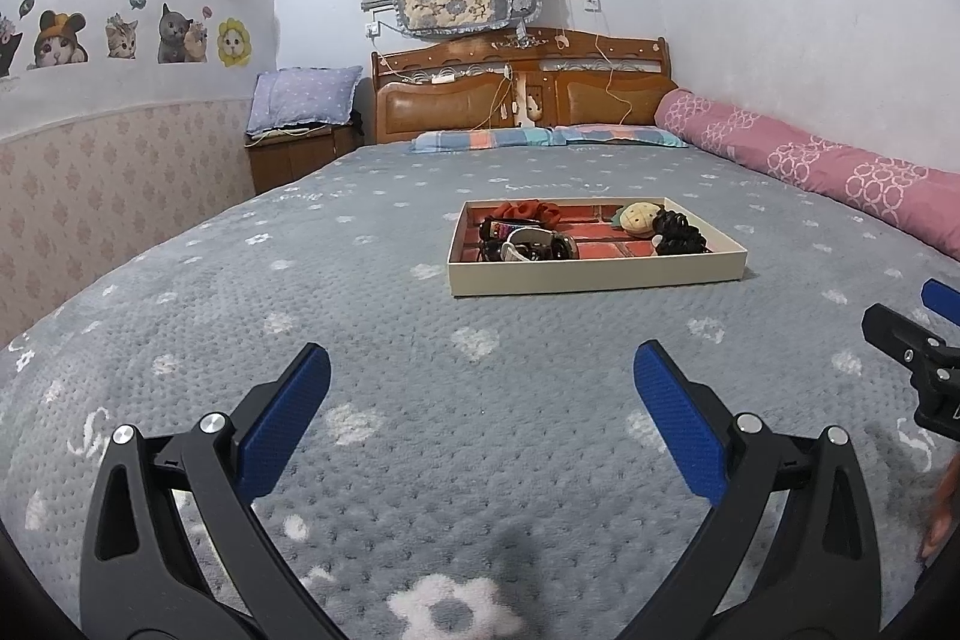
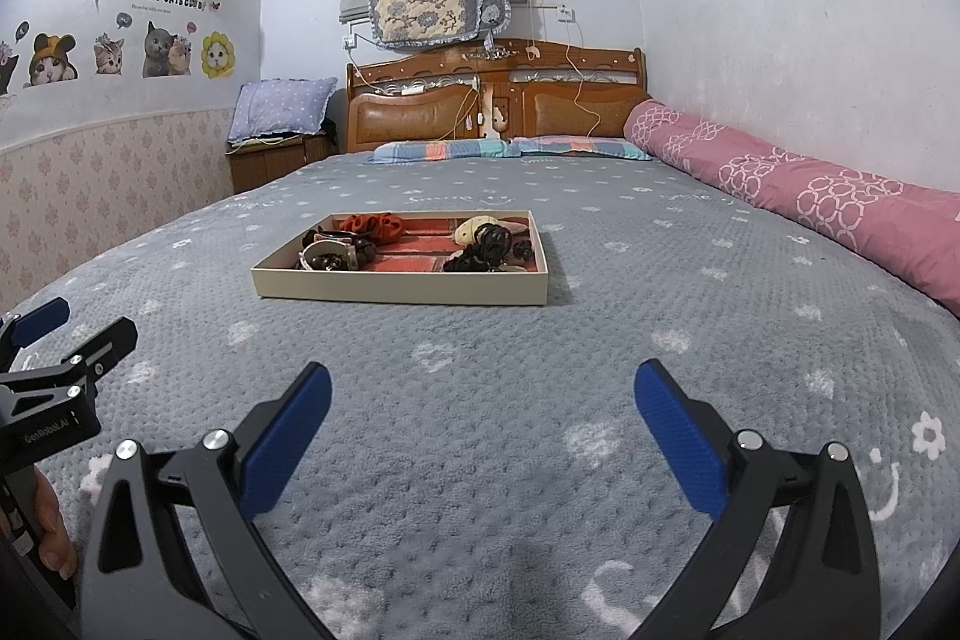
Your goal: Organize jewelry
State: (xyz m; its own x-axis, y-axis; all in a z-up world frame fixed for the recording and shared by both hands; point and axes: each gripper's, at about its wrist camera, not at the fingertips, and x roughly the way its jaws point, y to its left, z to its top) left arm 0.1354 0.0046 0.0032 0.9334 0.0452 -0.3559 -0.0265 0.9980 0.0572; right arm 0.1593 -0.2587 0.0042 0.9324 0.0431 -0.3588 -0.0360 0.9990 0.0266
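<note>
A shallow cream tray (image 1: 594, 274) (image 2: 396, 289) with a red lining lies on the grey bedspread ahead of both grippers. Inside it are a red scrunchie (image 1: 531, 211) (image 2: 375, 225), a heap of watches and bracelets (image 1: 525, 244) (image 2: 333, 253) at its left, a cream pineapple-like clip (image 1: 639, 218) (image 2: 471, 229) and black hair ties (image 1: 678, 232) (image 2: 486, 247) at its right. My left gripper (image 1: 480, 376) hovers open and empty over the bedspread, well short of the tray. My right gripper (image 2: 483, 394) is likewise open and empty. Each gripper shows at the edge of the other's view.
The grey bedspread (image 1: 360, 316) with white flowers covers the whole bed. A rolled pink quilt (image 1: 804, 154) runs along the right wall. Striped pillows (image 1: 540, 139) lie at the wooden headboard (image 1: 522, 94). A nightstand with a lilac pillow (image 1: 300, 100) stands at the back left.
</note>
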